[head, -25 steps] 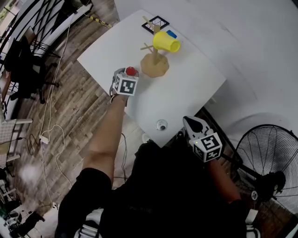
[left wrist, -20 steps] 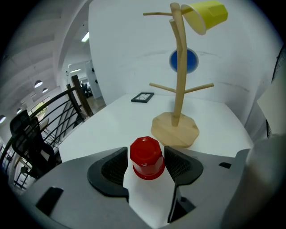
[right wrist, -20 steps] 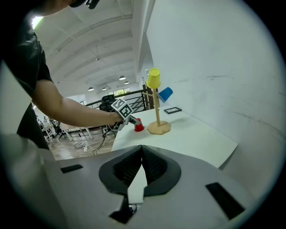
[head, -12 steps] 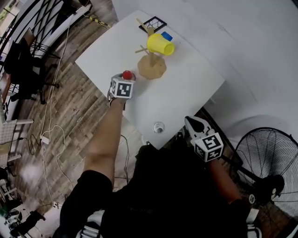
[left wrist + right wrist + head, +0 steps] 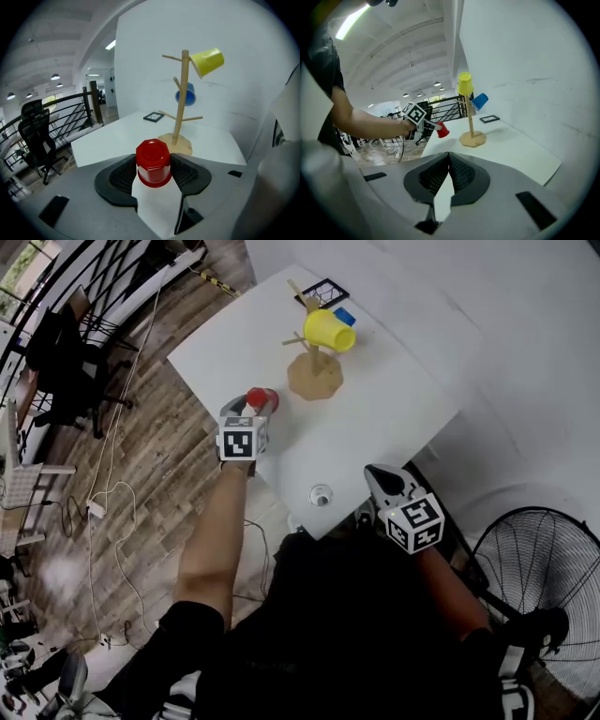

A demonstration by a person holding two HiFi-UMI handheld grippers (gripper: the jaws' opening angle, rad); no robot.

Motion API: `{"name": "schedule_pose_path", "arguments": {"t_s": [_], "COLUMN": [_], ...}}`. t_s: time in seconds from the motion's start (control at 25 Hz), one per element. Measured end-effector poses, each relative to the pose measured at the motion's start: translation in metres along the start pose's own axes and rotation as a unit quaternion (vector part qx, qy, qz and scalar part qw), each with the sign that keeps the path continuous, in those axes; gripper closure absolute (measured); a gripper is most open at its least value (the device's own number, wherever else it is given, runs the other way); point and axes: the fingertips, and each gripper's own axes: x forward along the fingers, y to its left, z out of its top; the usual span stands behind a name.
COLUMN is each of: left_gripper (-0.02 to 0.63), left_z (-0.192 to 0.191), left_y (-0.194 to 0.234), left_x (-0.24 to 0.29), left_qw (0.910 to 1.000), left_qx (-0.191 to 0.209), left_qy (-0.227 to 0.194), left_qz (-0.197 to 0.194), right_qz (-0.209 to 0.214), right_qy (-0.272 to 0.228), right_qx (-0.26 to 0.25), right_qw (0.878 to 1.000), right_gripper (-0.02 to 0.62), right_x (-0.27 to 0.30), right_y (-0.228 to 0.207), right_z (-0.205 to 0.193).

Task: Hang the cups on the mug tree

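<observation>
The left tool (image 5: 153,174) is clamped on a red cup (image 5: 260,397), base pointing outward. Its jaws have just been eased in a touch, with the cup between the pads. The right tool (image 5: 449,171) is shut tight, nothing in it, by the tabletop's (image 5: 375,427) near edge. Further out the mug tree (image 5: 183,101) is seen upright, with a yellow cup (image 5: 207,62) and a blue cup (image 5: 186,96) already hung on it.

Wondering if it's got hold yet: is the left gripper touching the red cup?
Touching. In the left gripper view the jaws of the left gripper, which have just been closing, press both sides of the red cup between them.
</observation>
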Motion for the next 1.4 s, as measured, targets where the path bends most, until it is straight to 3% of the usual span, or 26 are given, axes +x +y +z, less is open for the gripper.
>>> {"name": "schedule_pose_path", "arguments": {"t_s": [0.24, 0.4, 0.68, 1.0, 1.2, 1.4], "left_gripper": [0.368, 0.368, 0.368, 0.368, 0.367, 0.367], "left_z": [0.004, 0.019, 0.080, 0.125, 0.138, 0.147], "left_y": [-0.018, -0.025, -0.002, 0.011, 0.005, -0.013], "left_x": [-0.036, -0.053, -0.075, -0.076, -0.066, -0.039], "left_qw": [0.9905, 0.9813, 0.9404, 0.9143, 0.9082, 0.9185], "left_qx": [-0.118, -0.159, -0.264, -0.312, -0.322, -0.303], "left_qy": [-0.056, -0.092, -0.197, -0.240, -0.244, -0.224], "left_qz": [-0.042, -0.059, -0.084, -0.095, -0.107, -0.121], "right_qz": [0.029, 0.040, 0.045, 0.027, 0.016, 0.004], "right_qy": [-0.011, -0.016, -0.031, -0.039, -0.039, -0.038], "right_qx": [-0.022, -0.028, -0.030, -0.020, -0.009, 0.000], "right_qw": [0.999, 0.999, 0.998, 0.999, 0.999, 0.999], "right_gripper": [0.588, 0.588, 0.588, 0.588, 0.588, 0.588], "right_x": [0.005, 0.005, 0.002, -0.011, -0.021, -0.027], "right_y": [0.008, 0.009, 0.008, -0.005, -0.010, -0.020], "right_z": [0.009, 0.009, 0.016, 0.015, 0.008, 0.002]}}
